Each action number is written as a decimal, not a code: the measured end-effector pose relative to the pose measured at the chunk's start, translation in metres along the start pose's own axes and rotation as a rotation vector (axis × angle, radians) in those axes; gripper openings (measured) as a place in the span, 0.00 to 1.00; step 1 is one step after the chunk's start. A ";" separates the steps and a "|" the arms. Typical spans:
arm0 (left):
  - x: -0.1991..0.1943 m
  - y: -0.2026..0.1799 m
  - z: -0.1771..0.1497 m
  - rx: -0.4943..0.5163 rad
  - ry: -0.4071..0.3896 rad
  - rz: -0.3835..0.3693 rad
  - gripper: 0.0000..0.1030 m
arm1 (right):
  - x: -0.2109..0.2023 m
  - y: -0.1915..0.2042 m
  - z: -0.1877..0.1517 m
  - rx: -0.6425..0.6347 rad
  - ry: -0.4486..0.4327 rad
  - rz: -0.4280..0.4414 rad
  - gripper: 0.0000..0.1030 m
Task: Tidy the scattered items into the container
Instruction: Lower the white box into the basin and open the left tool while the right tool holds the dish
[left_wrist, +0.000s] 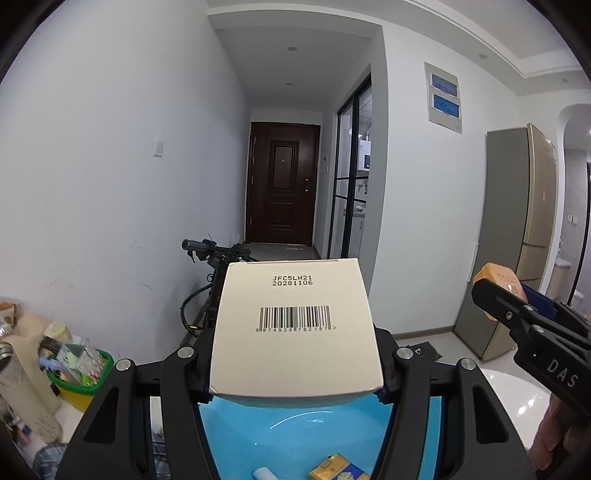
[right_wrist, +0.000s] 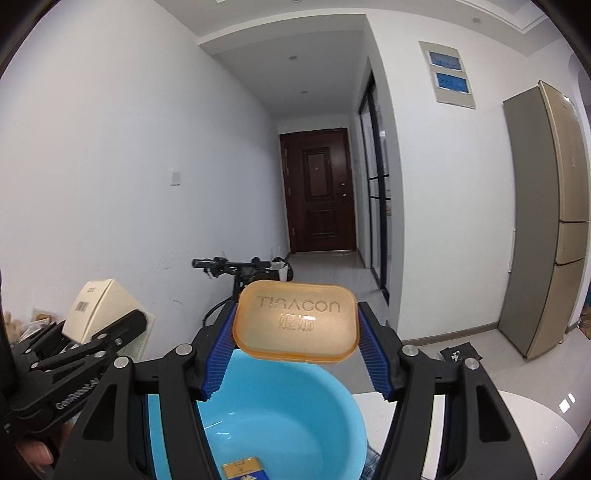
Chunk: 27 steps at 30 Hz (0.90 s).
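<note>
My left gripper (left_wrist: 295, 397) is shut on a white carton (left_wrist: 295, 328) with a barcode, held above the blue basin (left_wrist: 332, 435). My right gripper (right_wrist: 295, 369) is shut on an orange soap case (right_wrist: 295, 325) marked TINACON, held above the same blue basin (right_wrist: 295, 417). In the basin lie a yellow and blue packet (left_wrist: 336, 469) and a small white roll (left_wrist: 264, 474). The packet also shows in the right wrist view (right_wrist: 245, 470). The right gripper with the soap case (left_wrist: 498, 284) shows at the right of the left wrist view. The left gripper with the carton (right_wrist: 99, 306) shows at the left of the right wrist view.
A green and yellow tub (left_wrist: 85, 376) full of small items and a metal bottle (left_wrist: 22, 391) stand at the left on the white table (left_wrist: 517, 398). A scooter handlebar (right_wrist: 236, 264) is behind the basin. A fridge (right_wrist: 546, 221) stands at the right.
</note>
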<state>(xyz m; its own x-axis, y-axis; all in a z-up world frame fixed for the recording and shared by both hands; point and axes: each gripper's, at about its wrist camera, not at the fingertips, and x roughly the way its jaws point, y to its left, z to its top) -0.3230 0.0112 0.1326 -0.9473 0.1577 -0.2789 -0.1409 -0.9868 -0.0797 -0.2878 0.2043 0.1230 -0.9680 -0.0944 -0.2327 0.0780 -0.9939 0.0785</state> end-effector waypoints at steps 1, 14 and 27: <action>0.004 0.002 -0.002 -0.006 0.006 -0.005 0.60 | 0.002 0.000 0.000 -0.003 0.007 0.004 0.59; 0.037 0.004 -0.011 0.014 0.131 0.005 0.60 | 0.020 -0.005 -0.003 -0.006 0.074 0.029 0.59; 0.085 0.013 -0.035 -0.012 0.355 -0.023 0.60 | 0.055 -0.008 -0.023 -0.002 0.234 0.093 0.59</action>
<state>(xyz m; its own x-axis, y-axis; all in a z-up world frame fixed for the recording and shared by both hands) -0.3955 0.0131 0.0740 -0.7843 0.1851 -0.5921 -0.1560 -0.9826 -0.1006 -0.3364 0.2061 0.0871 -0.8749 -0.1959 -0.4428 0.1647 -0.9804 0.1084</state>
